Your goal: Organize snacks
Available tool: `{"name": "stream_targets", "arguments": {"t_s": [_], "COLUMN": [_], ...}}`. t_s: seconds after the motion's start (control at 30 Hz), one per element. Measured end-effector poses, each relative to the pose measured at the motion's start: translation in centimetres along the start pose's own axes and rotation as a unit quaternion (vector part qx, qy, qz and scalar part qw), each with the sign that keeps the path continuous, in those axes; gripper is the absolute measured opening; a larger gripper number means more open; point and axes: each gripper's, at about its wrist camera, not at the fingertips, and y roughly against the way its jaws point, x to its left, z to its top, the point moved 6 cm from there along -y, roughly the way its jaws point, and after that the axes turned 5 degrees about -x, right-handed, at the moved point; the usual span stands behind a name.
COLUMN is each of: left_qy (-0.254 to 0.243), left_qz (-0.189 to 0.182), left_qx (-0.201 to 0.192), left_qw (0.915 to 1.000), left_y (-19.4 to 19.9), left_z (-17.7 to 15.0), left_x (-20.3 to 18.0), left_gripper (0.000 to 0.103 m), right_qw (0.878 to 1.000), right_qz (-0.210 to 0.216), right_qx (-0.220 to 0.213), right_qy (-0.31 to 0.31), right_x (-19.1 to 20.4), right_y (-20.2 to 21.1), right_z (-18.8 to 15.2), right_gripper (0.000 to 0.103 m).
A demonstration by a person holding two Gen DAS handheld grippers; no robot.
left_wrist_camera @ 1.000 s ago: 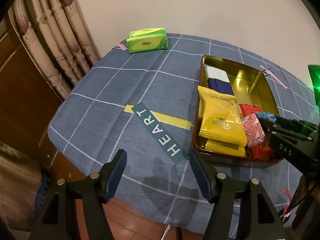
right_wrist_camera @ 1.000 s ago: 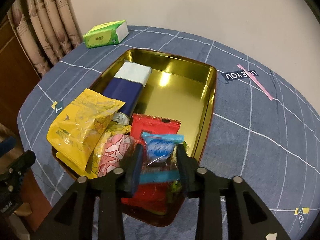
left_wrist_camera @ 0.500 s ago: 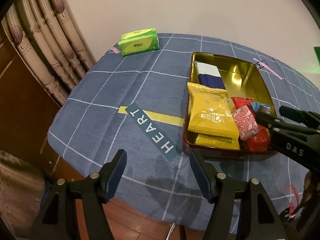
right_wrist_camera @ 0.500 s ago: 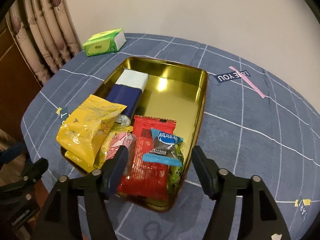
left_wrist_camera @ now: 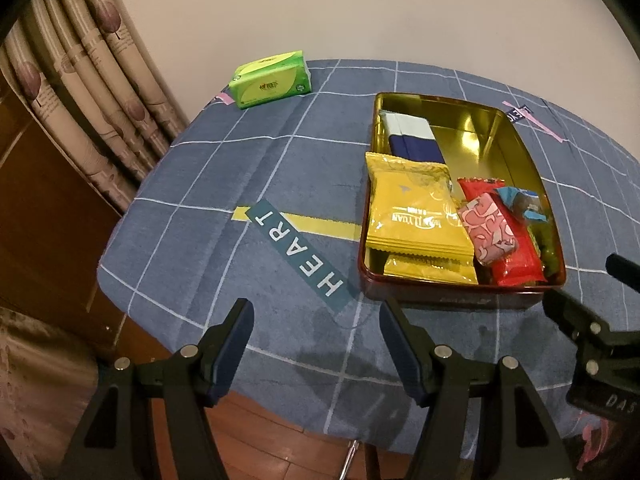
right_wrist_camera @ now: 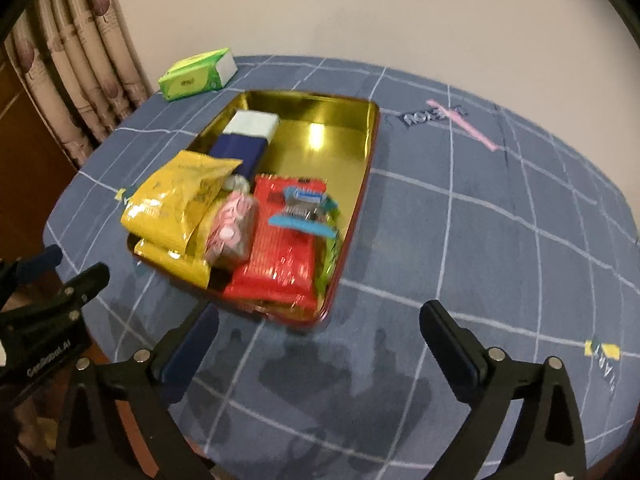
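Just short of the gold-lined rectangular metal tin (right_wrist_camera: 362, 148), your right gripper (right_wrist_camera: 320, 344) hovers over the blue checked tablecloth (right_wrist_camera: 480, 240); its jaws have just been opening and now stand spread wide with nothing between them. Inside the tin's near end, the small blue-ended candy wrapper (right_wrist_camera: 306, 210) lies on the red foil packet (right_wrist_camera: 280, 256), beside the pink patterned sachet (right_wrist_camera: 234, 232) and the yellow foil bags (right_wrist_camera: 176, 204). Your left gripper (left_wrist_camera: 316, 344), near the tin's left corner, stands half spread and empty. Beyond the tin's far left corner sits a green tissue pack (left_wrist_camera: 272, 80).
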Motion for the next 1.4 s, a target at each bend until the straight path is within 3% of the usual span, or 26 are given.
{"name": "stream_targets", "arguments": {"t_s": [0.4, 1.4], "left_qy": [-0.002, -0.004], "left_qz": [-0.003, -0.003], "left_qx": [0.005, 0.015], "left_qw": [1.0, 0.9999], "left_y": [0.1, -0.4], "left_z": [-0.4, -0.8], "left_x": [-0.2, -0.4], "left_gripper": [0.067, 0.067], "right_qw": [0.999, 0.999], "right_qz": [-0.005, -0.01], "right_qx": [0.004, 0.017], "right_qy": [0.038, 0.048], "right_x": [2.0, 2.3], "right_y": [-0.2, -1.0], "right_z": [-1.2, -1.5], "right_gripper": [0.101, 0.101]}}
